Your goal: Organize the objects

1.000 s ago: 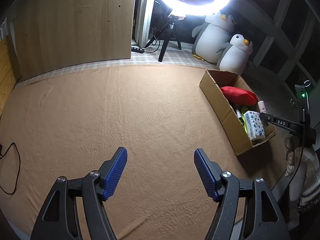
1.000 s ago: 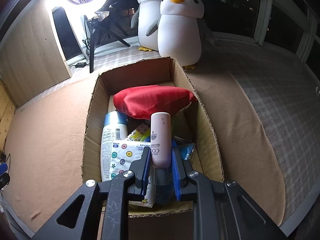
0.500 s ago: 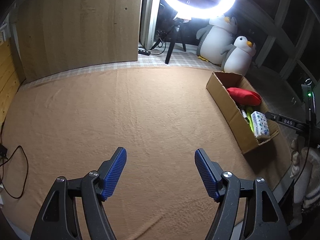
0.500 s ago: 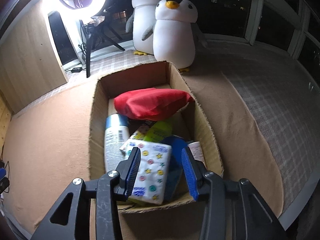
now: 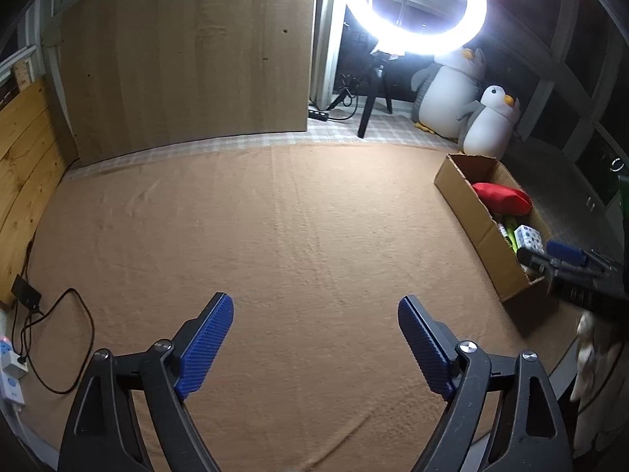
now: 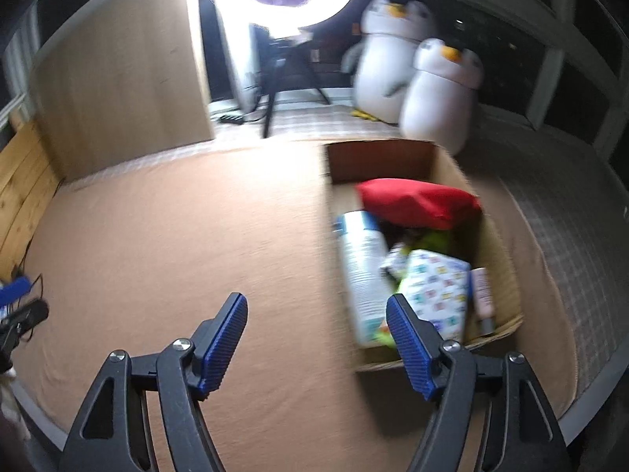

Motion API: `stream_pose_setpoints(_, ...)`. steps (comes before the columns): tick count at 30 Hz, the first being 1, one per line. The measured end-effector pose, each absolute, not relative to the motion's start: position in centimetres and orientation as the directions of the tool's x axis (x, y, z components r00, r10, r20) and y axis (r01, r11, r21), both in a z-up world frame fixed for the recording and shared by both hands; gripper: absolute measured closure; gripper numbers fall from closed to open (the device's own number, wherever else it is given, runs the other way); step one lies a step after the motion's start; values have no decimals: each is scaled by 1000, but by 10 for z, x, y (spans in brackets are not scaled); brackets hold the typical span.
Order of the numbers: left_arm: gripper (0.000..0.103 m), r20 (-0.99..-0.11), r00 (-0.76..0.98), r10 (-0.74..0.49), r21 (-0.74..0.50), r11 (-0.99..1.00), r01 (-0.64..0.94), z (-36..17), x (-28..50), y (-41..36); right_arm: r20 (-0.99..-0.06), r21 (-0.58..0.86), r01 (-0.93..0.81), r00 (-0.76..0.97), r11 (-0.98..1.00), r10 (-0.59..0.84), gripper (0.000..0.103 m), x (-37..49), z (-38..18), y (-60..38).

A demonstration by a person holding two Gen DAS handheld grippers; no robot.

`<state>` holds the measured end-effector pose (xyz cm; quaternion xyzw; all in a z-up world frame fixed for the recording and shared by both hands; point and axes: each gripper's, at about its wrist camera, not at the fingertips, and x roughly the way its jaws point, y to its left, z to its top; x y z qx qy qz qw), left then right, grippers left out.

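A cardboard box (image 6: 495, 236) stands on the tan blanket at the right, also seen as the box (image 5: 468, 212) from the left wrist. Inside lie a red pouch (image 6: 420, 202), a white-and-blue spray can (image 6: 361, 271), a patterned tissue pack (image 6: 436, 291) and a pink bottle (image 6: 482, 291) along the right wall. My right gripper (image 6: 316, 338) hovers left of the box's near end, jaws opening, nothing between them. My left gripper (image 5: 314, 338) hangs over bare blanket, jaws opening and empty. The right gripper's tips (image 5: 550, 253) show at the box's near end in the left wrist view.
Two plush penguins (image 6: 416, 86) sit behind the box beside a bright ring light on a tripod (image 5: 416, 4). A wooden panel (image 5: 184, 67) leans at the back. A black cable and power strip (image 5: 23, 338) lie at the blanket's left edge.
The right gripper let go of the pink bottle into the box, opened wide and swung left and back from the box. The left gripper pulled back and opened wider.
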<state>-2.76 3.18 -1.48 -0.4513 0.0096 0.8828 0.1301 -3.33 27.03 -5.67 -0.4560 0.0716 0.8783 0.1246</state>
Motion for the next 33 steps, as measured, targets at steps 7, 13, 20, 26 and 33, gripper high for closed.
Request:
stream_pose_setpoints(7,11,-791,-576,207,-92,-971,-222,-12,-22,13,-821,-47,-215,-548,-975,161,29,-34,-57,206)
stream_pose_setpoints(13,8,-795,-578,182,-83,-977,-194,-15,-18,-2,-811,-63,-203,-560,-977,169,29,-33,-56,173)
stream_pose_setpoints(20,7,-804,-574,156,-76,-984,-161,-21,-13,-20,-797,-80,-181,-579,-980,172,29,-35,-51,149)
stream_pose_setpoints(26,5,-807,-572,147,-69,-985,-156,-25,-15,-25,-791,-74,-204,-584,-976,182,29,-35,-50,148)
stream_pose_setpoints(33,5,-812,-564,150,-70,-984,-161,-27,-19,-24,-797,-63,-218,-577,-974,181,29,-36,-51,151)
